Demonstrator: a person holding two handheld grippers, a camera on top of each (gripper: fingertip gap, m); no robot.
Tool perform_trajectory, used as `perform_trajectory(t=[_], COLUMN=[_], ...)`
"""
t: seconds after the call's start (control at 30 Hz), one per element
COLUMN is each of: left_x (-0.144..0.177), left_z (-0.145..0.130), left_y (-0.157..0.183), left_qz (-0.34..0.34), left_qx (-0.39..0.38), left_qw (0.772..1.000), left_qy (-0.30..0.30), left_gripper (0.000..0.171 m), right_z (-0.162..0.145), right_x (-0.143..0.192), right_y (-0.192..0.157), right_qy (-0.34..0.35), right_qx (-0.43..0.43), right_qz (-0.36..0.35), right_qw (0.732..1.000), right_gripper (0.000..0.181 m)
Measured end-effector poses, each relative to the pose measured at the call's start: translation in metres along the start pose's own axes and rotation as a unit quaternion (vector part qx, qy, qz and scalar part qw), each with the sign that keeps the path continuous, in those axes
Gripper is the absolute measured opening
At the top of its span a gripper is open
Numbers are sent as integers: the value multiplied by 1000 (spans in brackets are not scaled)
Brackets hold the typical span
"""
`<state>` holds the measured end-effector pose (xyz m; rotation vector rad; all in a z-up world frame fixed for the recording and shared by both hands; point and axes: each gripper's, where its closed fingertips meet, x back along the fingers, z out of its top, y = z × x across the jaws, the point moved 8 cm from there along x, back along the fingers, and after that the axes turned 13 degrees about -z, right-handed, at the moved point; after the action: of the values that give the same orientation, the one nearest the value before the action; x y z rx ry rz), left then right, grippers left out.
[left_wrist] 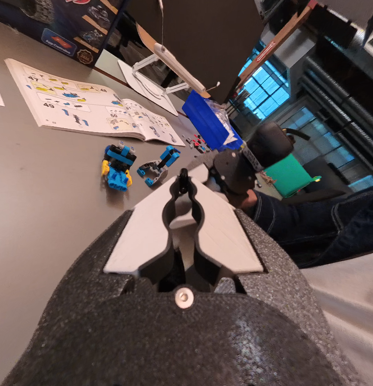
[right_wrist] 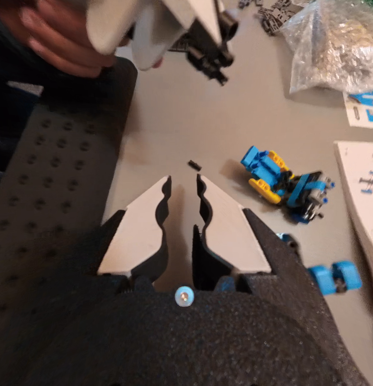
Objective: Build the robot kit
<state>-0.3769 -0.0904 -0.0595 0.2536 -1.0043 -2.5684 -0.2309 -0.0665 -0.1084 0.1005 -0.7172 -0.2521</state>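
My left gripper is shut on a small black brick piece that sticks out past its tips, held above the grey table. A blue, yellow and black brick model and a grey and blue sub-assembly lie just beyond it. My right gripper is open and empty, low over the table, with a small black pin lying just ahead of its tips. The model lies to its right. The left gripper with its black piece shows blurred at the top of the right wrist view.
An open instruction booklet, a dark box, a white stand, a blue bin and a green bin sit farther back. A black perforated plate, a plastic bag and a blue wheeled part flank the right gripper.
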Motion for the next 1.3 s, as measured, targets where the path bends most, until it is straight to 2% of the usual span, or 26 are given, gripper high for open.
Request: perform_trajectory(t=[0.1, 0.23, 0.33, 0.43, 0.57, 0.7, 0.83, 0.9, 1.0, 1.1, 1.17, 1.3], left_x=[16, 38, 55, 66, 73, 70, 66, 65, 63, 54, 46, 32], left_z=[-10, -23, -28, -29, -30, -34, -38, -38, -39, -41, -44, -50], left_y=[10, 12, 12, 17, 20, 22, 22, 22, 24, 27, 30, 35], left_qz=[26, 9, 10, 12, 15, 11, 21, 27, 30, 21, 22, 37], left_qx=[-15, 6, 12, 1, -11, -12, -16, -21, -30, -41, -55, -85], left_qw=[1000, 999, 997, 996, 995, 996, 997, 996, 996, 996, 997, 995], left_qy=[9, 43, 71, 83, 94, 85, 74, 76, 80, 70, 50, 22], left_gripper=[7, 7, 7, 7, 7, 7, 7, 7, 7, 7, 7, 7], right_z=[11, 20, 25, 30, 31, 34, 36, 44, 68, 78, 73, 56], right_x=[-15, -33, -35, -37, -47, -49, -50, -40, -10, 21, 28, 29], right_y=[10, 15, 11, 11, 9, 5, 6, 6, 1, -7, -13, -23], right_qy=[-19, -61, -105, -130, -173, -202, -213, -169, -17, 145, 175, 148], right_qx=[74, 160, 199, 240, 266, 281, 279, 238, 117, 2, -40, -18], right_qz=[17, 56, 114, 119, 134, 149, 140, 139, 147, 147, 144, 120], right_qw=[997, 984, 968, 955, 939, 926, 926, 946, 982, 978, 973, 981], right_gripper=[23, 19, 17, 18, 17, 5, 4, 4, 4, 4, 4, 4])
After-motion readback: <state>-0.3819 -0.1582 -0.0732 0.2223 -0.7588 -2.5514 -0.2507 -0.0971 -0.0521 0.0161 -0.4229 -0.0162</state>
